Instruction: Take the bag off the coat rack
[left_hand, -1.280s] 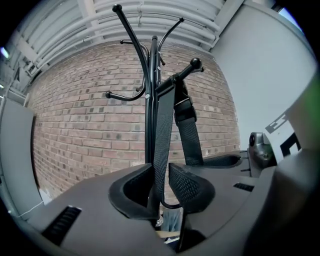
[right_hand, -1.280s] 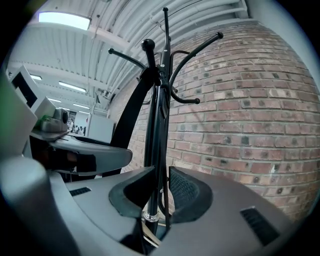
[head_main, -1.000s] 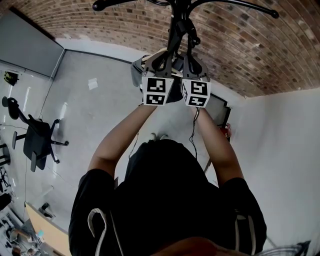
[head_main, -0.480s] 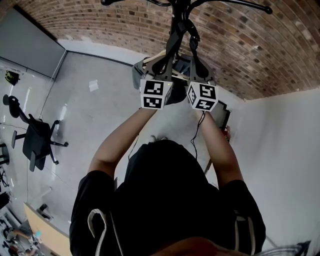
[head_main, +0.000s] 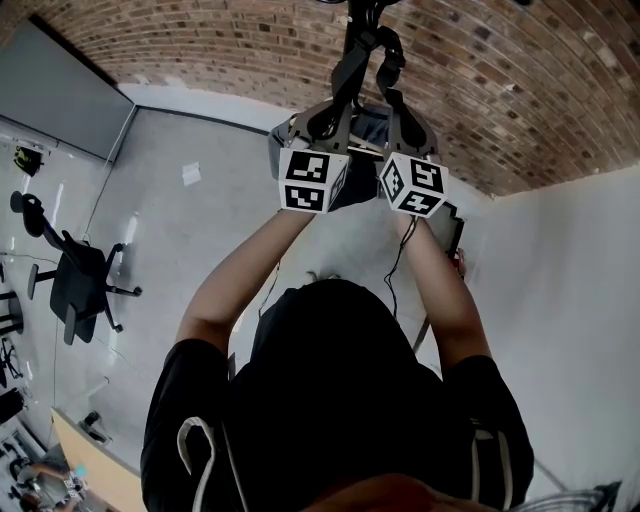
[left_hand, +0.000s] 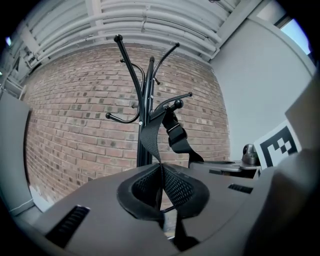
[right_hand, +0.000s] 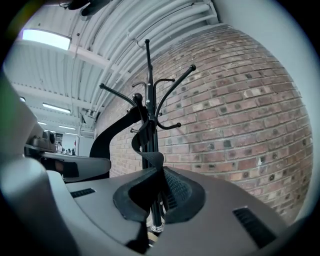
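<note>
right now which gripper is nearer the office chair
Left. The left gripper, shut on the strap, is toward the office chair; the right gripper is beyond it.

I can read no word, number or brand anywhere. The nearest thing to print is the black-and-white squares on the two cubes, upper centre of the head view: the left cube on my left gripper and the right cube on my right gripper (patterns only, no letters).
</note>
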